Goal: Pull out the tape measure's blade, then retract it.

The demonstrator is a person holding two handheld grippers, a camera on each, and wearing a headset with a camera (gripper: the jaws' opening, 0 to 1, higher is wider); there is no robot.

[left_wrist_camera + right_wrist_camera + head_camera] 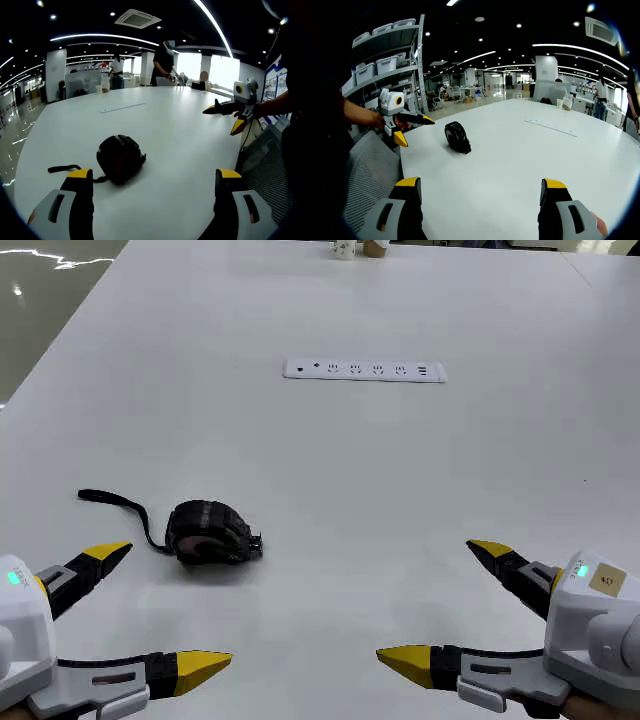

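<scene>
I am working over a wide white table [420, 470], holding both grippers low near its front edge. The left gripper [175, 602] and the right gripper [428, 599] are each gaping wide, gripping nothing. A white power strip [363, 370] is lying farther back, well apart from everything else. The tape measure [210, 532] is resting on the table just ahead of my left gripper, a dark case with its black wrist strap [115, 502] trailing off to the left. What looks like the blade's hook [257, 540] is poking from the case's right end with the blade wound in — so I am judging the pull as not yet begun, with only the approach in hand. Next I am going to need the left jaws closing around the case to pin it, and the right jaws coming across to pinch that small hook — a move calling for a fine, level nip before any pulling
</scene>
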